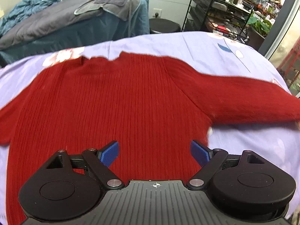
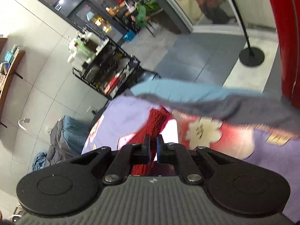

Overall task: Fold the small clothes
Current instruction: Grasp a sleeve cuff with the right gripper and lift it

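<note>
- A dark red ribbed knit sweater point(image 1: 116, 101) lies spread flat across the middle of the left wrist view, on a lilac bedsheet with pale flower prints point(image 1: 234, 60); its neckline sits toward the upper centre of the frame
- One long sleeve runs off to the right edge of that frame, lifted off the sheet with a shadow beneath it; the other sleeve reaches the left edge
- The left gripper point(image 1: 154, 152) hangs over the sweater's lower body at the bottom centre, jaws wide apart, its blue ribbed pads point(image 1: 109, 154) clear of the cloth and holding nothing
- In the right wrist view the right gripper point(image 2: 153, 146) sits at lower centre with its black fingers point(image 2: 146, 146) drawn close together, clamped on a strip of the red knit that rises between them and shows again below
- A blurred blue and grey cloth point(image 2: 196, 101) stretches across the middle of that frame, above the sheet
- A black wire shelf rack crowded with bottles point(image 1: 221, 13) stands at the upper right of the left wrist view
- A grey quilt over a dark blue cover point(image 1: 61, 24) fills its upper left
- A black round-based stand point(image 2: 251, 56) is on the grey floor at the upper right of the right wrist view
</note>
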The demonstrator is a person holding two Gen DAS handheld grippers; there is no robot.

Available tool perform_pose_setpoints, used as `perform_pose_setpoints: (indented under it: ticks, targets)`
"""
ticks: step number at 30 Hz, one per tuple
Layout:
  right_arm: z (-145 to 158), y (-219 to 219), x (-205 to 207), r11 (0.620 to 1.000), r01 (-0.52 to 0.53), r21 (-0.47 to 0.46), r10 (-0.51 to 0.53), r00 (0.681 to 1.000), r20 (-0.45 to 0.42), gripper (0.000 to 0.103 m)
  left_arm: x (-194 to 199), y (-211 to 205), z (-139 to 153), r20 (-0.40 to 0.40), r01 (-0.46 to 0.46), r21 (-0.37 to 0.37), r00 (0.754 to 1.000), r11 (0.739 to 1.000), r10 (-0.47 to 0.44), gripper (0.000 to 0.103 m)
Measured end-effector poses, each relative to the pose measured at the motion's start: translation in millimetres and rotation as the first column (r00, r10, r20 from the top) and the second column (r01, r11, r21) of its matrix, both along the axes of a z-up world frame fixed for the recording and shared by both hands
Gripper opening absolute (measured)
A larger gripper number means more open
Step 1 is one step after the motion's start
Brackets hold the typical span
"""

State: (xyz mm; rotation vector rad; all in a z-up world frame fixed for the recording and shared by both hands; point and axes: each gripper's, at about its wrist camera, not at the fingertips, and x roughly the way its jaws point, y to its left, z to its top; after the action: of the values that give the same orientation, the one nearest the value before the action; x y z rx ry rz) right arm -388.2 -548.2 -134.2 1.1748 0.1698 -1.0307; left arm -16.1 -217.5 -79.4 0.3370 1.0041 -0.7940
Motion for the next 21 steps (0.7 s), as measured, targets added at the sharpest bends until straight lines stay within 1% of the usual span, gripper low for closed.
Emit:
perform_pose_setpoints:
  ticks: [2,5,7,9,11,12,14,16,17,19,21]
  targets:
    - [-2.4,0.1,-6.8,1.0,0.028,-0.001,-0.028,0.999,-0.024,0.008,15.1,-15.5,-6.3,-0.009,0.009,0.008,1.0,1.0,-0.009,0.103]
    - [-13.6,-3.4,-5.2,0.998,0.055,0.034,-0.053,0.998,-0.044,0.008,27.4,-37.8,-25.3,-0.042,0.017,0.037,0.999,0.999,-0.016,0.103]
    - [-12.1,-1.3,2.7,0.999,0.039,0.025,-0.037,0.997,-0.061,0.008,27.0,-49.5,-41.3,-0.061,0.047,0.069,0.997,0.997,-0.043,0.103]
    - [-2.6,0.8,12.8,1.0,0.0,-0.021,-0.001,0.996,-0.091,0.008,20.9,-59.1,-58.1,-0.067,0.099,0.132,0.994,0.986,-0.091,0.103]
    - [13.1,1.0,25.5,0.994,-0.066,-0.085,0.055,0.991,-0.123,0.008,15.8,-61.5,-73.9,-0.079,0.146,0.176,0.988,0.973,-0.134,0.103]
    - [21.6,2.4,35.9,0.988,-0.105,-0.11,0.089,0.986,-0.137,0.008,13.9,-61.0,-79.7,-0.087,0.16,0.19,0.986,0.969,-0.146,0.103]
    - [36.4,4.9,60.3,0.972,-0.188,-0.139,0.172,0.978,-0.122,0.008,12.6,-53.2,-82.7,-0.087,0.161,0.183,0.985,0.97,-0.147,0.103]
    - [48.4,12.3,97.4,0.94,-0.298,-0.164,0.284,0.953,-0.101,0.008,14.6,-39.6,-76.5,-0.093,0.125,0.147,0.989,0.981,-0.112,0.103]
    - [52.1,17.0,119.7,0.92,-0.353,-0.169,0.343,0.936,-0.082,0.008,16.2,-30.2,-71.9,-0.097,0.108,0.127,0.991,0.986,-0.096,0.103]
    - [55.6,29.8,170.3,0.873,-0.459,-0.166,0.46,0.887,-0.032,0.008,21.4,-5.2,-59.8,-0.08,0.075,0.102,0.995,0.992,-0.067,0.103]
    - [55.4,46.0,223.3,0.818,-0.551,-0.166,0.56,0.828,0.012,0.008,28.0,23.6,-47.4,-0.036,0.037,0.106,0.999,0.994,-0.033,0.103]
